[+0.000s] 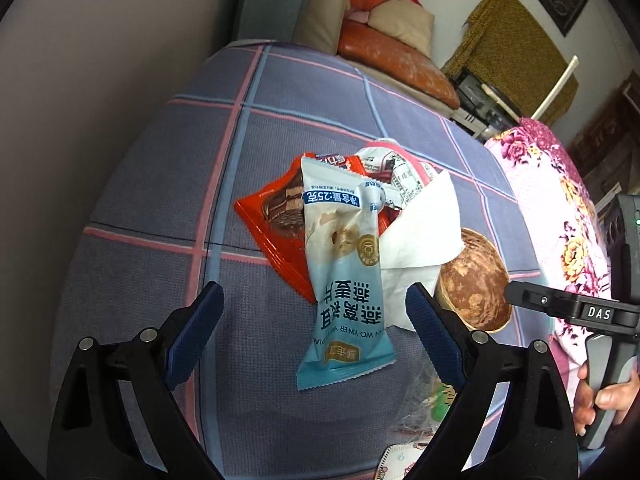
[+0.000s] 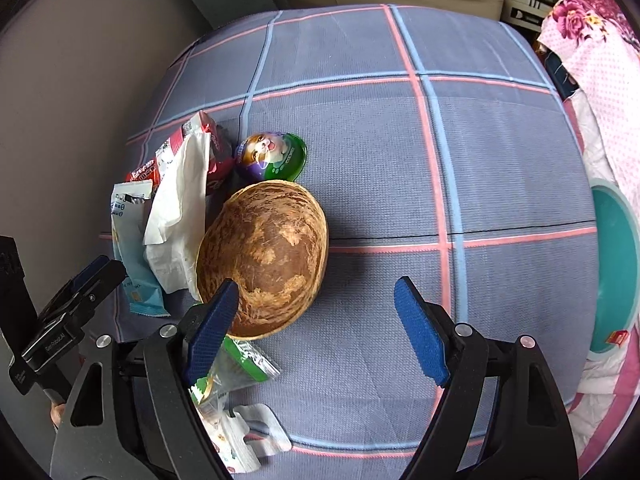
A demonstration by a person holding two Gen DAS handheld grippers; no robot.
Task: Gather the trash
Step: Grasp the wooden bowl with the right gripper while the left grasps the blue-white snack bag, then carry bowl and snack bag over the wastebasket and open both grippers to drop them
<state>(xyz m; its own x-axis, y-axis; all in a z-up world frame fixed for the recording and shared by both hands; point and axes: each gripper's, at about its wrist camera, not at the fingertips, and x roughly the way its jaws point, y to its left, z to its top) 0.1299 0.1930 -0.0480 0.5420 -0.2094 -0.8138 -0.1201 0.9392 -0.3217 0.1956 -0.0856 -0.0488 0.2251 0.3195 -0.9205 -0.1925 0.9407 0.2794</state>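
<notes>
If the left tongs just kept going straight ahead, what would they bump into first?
Most likely the light blue snack wrapper, which lies between the open fingers of the left tongs, on top of the orange wrapper and beside the white tissue. Depth is hard to judge.

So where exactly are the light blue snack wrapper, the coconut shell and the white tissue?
light blue snack wrapper (image 1: 344, 276): left wrist view, middle of its printed face.
coconut shell (image 2: 264, 256): right wrist view, centre of its brown dome.
white tissue (image 1: 424, 228): left wrist view, its flat upper fold.
</notes>
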